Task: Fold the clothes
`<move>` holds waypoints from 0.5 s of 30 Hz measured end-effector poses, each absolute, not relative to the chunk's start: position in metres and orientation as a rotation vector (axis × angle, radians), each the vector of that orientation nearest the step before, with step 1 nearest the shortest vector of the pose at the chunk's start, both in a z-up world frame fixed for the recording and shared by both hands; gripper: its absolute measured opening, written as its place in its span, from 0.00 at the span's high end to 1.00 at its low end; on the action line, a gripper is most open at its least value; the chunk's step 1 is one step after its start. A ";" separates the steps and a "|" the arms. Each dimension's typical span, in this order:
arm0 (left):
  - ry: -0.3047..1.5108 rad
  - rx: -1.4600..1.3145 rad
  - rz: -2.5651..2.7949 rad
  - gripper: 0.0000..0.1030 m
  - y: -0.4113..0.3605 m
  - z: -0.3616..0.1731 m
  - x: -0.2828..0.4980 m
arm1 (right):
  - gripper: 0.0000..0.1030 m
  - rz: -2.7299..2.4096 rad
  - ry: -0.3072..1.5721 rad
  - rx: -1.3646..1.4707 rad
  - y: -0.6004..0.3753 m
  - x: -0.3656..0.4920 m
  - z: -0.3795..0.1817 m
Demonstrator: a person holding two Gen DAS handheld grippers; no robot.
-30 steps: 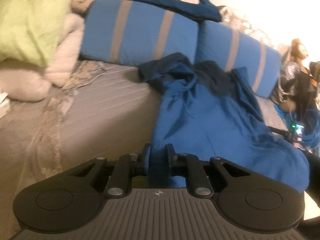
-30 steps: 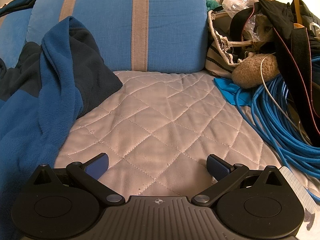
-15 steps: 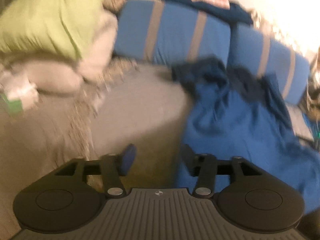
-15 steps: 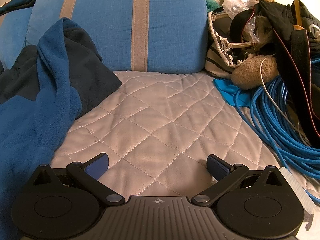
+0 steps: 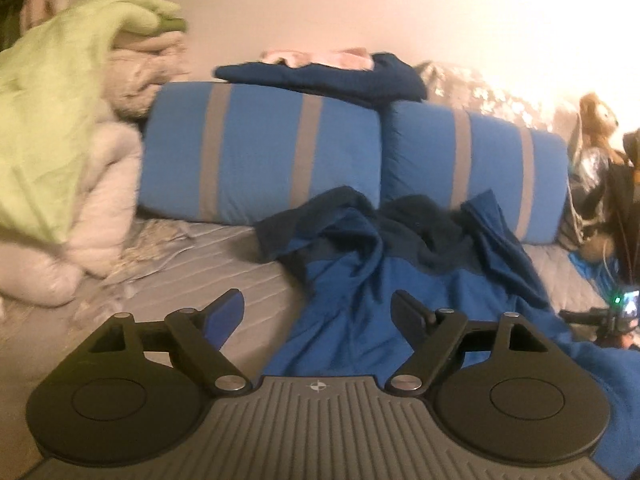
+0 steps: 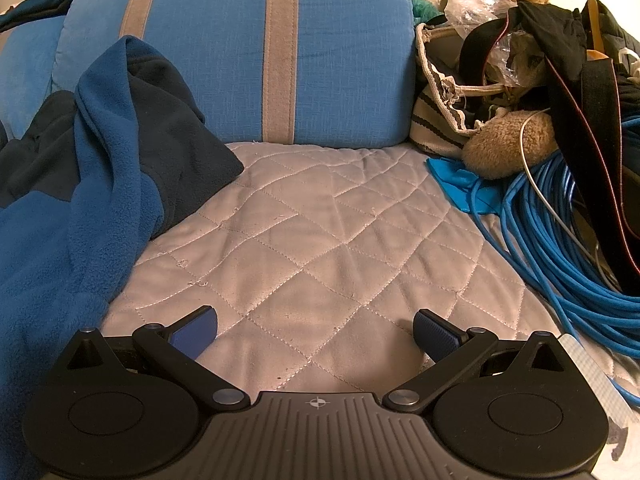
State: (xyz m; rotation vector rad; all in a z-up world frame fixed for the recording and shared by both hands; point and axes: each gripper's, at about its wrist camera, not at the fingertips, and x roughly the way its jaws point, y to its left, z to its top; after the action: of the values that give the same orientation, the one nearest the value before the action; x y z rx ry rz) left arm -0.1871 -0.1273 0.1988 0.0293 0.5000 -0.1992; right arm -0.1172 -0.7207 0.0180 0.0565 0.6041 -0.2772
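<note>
Blue fleece top (image 5: 372, 280) lies rumpled and unfolded on the bed (image 6: 320, 240) against the striped cushions (image 5: 260, 160), while both grippers' fingers (image 5: 224, 314) (image 6: 436, 334) gape wide, holding nothing.

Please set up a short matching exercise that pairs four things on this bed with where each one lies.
Things:
1. blue fleece garment
2. dark blue folded cloth
3. coil of blue cable
4. green blanket

Places:
A. on top of the striped cushions
B. at the right edge of the quilt, beside the bags
C. heaped at the far left on pale bedding
D. spread on the bed in front of the cushions

Pairs: 1-D, 2-A, 3-B, 4-C
</note>
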 end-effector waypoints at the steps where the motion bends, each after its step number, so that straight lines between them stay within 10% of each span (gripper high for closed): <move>1: 0.506 0.035 -0.210 0.20 -0.132 0.191 -0.182 | 0.00 -0.277 0.604 0.057 -0.721 -0.117 0.018; 15: 0.623 -0.019 -0.207 0.19 -0.133 0.128 -0.161 | 0.00 -0.215 0.630 0.038 -0.724 -0.111 0.028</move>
State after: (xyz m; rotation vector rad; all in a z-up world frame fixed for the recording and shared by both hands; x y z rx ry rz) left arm -0.1614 -0.1326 0.1278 -0.0188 0.6229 -0.2067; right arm -0.1111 -0.7236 0.0280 0.0383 0.6300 -0.2148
